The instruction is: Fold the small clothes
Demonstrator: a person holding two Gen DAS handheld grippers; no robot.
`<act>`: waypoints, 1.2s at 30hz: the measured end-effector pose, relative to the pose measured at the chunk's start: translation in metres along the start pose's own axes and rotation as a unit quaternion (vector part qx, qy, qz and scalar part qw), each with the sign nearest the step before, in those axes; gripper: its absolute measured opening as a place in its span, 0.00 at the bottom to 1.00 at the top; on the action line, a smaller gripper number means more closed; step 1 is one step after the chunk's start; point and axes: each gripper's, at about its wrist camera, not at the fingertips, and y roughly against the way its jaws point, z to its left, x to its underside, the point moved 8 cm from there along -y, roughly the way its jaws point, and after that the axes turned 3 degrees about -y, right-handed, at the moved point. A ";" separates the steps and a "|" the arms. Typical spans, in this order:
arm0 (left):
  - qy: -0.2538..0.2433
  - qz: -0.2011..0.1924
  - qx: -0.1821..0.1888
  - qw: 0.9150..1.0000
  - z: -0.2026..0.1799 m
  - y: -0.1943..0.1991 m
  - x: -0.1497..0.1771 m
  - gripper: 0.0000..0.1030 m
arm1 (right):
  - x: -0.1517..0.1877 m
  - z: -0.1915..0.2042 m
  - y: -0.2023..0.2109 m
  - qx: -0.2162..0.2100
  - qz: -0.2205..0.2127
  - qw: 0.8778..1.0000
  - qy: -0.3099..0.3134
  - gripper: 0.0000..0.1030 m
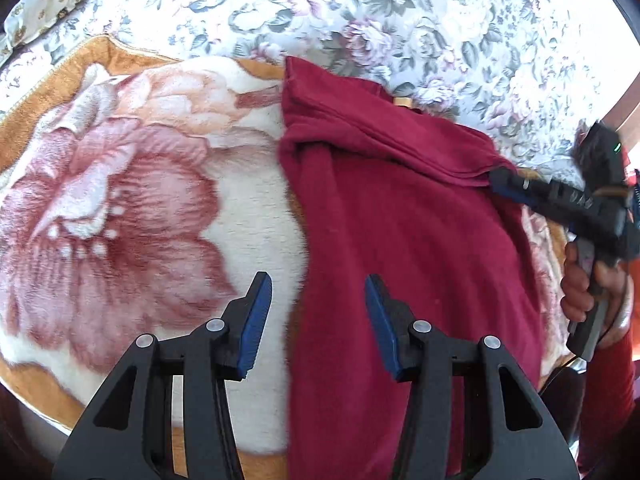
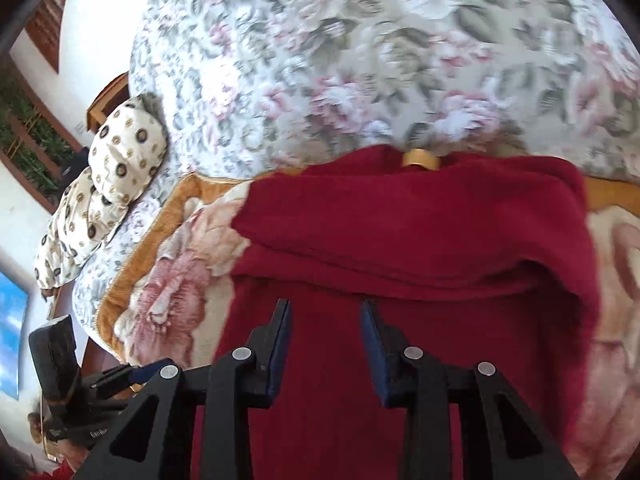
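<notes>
A dark red fleece garment lies on a plush blanket, its far part folded back over itself into a thick flap. My left gripper hovers open above the garment's left edge, with one finger over the blanket, the other over the red cloth, and nothing between them. My right gripper is open over the middle of the garment, just short of the flap's edge, and holds nothing. In the left wrist view the right gripper sits at the flap's right corner, with a hand on its handle.
The cream and pink flower blanket with a golden border lies on a grey floral bedspread. A patterned pillow lies at the bed's far left. A wooden piece of furniture stands beyond the bed by a white wall.
</notes>
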 end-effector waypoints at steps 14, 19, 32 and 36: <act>-0.007 0.041 -0.040 0.998 -0.013 -0.033 0.009 0.47 | -0.009 -0.144 0.033 0.133 -0.053 0.982 -0.122 0.05; -0.021 0.040 -0.045 0.998 -0.016 -0.026 0.024 0.47 | 0.023 -0.123 0.043 0.145 -0.036 0.985 -0.087 0.12; -0.027 0.039 -0.052 0.998 -0.018 0.003 0.059 0.53 | 0.119 -0.098 0.102 0.165 0.001 0.985 -0.048 0.39; 0.007 0.055 -0.042 0.998 -0.014 -0.005 0.075 0.55 | 0.163 -0.097 0.091 0.127 0.044 0.988 -0.072 0.40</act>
